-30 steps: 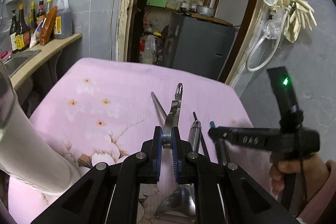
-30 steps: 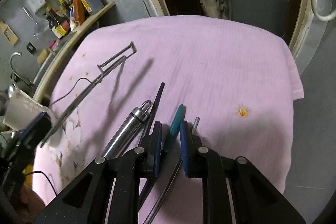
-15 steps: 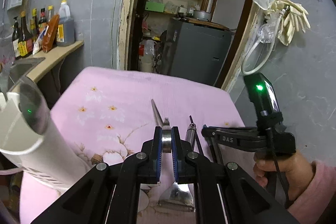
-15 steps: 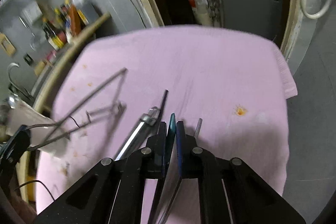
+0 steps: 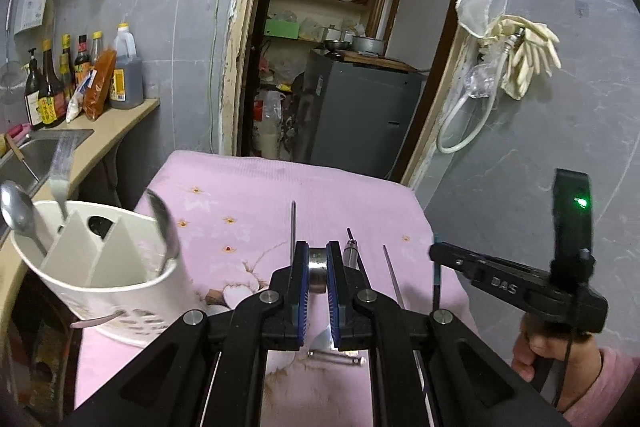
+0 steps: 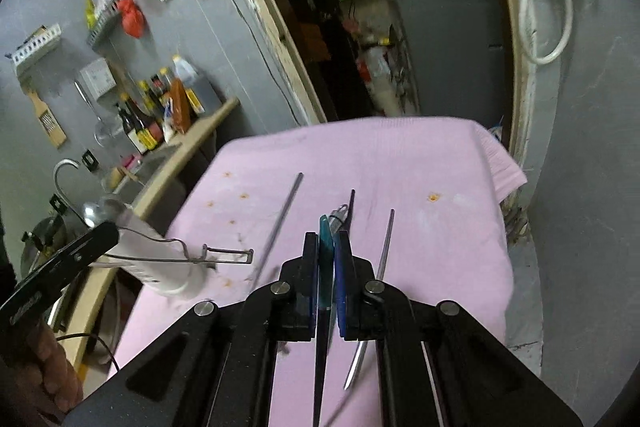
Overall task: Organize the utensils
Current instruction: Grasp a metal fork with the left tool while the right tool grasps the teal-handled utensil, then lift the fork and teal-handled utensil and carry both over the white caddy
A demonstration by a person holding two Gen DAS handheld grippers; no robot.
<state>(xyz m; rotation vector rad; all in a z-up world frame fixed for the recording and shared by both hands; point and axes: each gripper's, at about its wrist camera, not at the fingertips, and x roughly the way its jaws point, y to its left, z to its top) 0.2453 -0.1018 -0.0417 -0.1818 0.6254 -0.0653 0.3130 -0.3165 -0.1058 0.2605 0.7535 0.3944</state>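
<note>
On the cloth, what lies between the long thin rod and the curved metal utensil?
Right wrist view: the steel-handled utensil and a black stick, behind the teal handle held by the right gripper.

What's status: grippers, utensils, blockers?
Left gripper shut on metal tongs, lifted. Right gripper shut on teal-handled utensil. White utensil holder left on pink cloth. Nothing in the way.

left tongs [image 5: 318, 273]: clamped, level | right tongs [image 6: 328, 281]: clamped, level
</note>
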